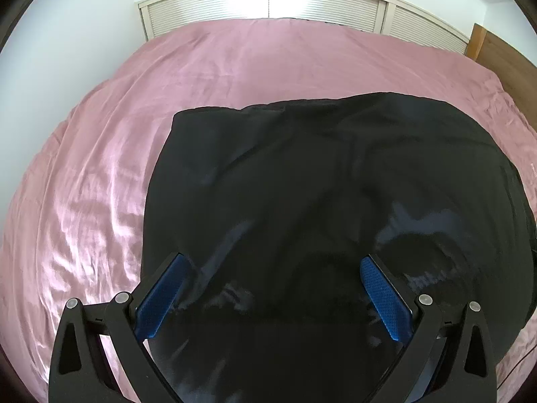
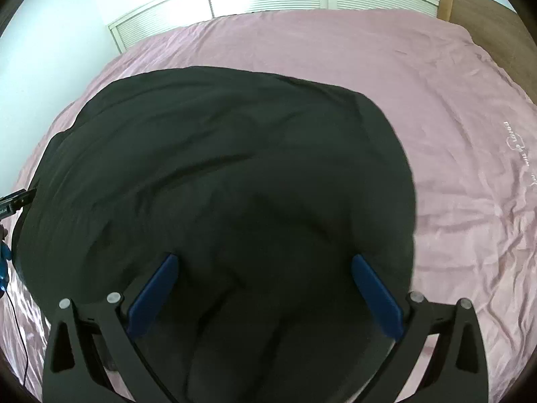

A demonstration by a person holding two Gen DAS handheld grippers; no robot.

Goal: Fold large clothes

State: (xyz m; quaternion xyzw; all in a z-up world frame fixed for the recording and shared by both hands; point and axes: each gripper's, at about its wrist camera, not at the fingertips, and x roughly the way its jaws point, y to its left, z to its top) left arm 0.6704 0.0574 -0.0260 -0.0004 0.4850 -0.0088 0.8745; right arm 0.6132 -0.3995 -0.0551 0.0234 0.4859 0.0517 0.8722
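A large black garment (image 1: 319,184) lies spread on a pink bed sheet (image 1: 100,174), with soft creases across it. My left gripper (image 1: 273,262) hovers open over its near left part, blue pads wide apart and nothing between them. In the right wrist view the same black garment (image 2: 235,168) fills the middle. My right gripper (image 2: 265,260) is open above its near right part, also holding nothing. The garment's near edge is hidden below both grippers.
The pink sheet (image 2: 453,134) covers a wide bed with free cloth to the left, right and far side. Louvred white doors (image 1: 319,0) stand behind the bed, a wooden panel (image 2: 496,16) at the right. Part of the other tool (image 2: 13,201) shows at the left edge.
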